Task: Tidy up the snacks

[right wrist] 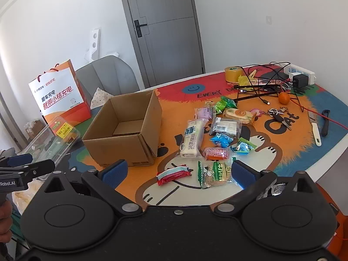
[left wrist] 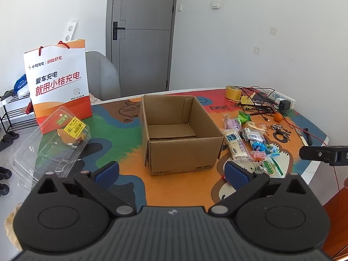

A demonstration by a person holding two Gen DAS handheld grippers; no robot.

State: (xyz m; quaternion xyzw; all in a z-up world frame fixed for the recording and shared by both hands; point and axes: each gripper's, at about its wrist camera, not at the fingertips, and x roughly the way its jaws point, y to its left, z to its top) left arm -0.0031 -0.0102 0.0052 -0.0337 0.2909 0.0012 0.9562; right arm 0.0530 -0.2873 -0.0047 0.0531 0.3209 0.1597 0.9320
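Both tools hang above the near edge of the worktop (right wrist: 326,113). The left tool (left wrist: 171,170) has its jaws spread wide with nothing between them, facing the open, empty cardboard box (left wrist: 178,130). The right tool (right wrist: 178,173) is equally wide and holds nothing. The snacks (right wrist: 217,134) lie scattered just right of the box; a green-and-white packet (right wrist: 214,173) lies nearest, between the blue fingertips (right wrist: 241,171).

Clear tray (left wrist: 52,143) contents perhaps indiscernible
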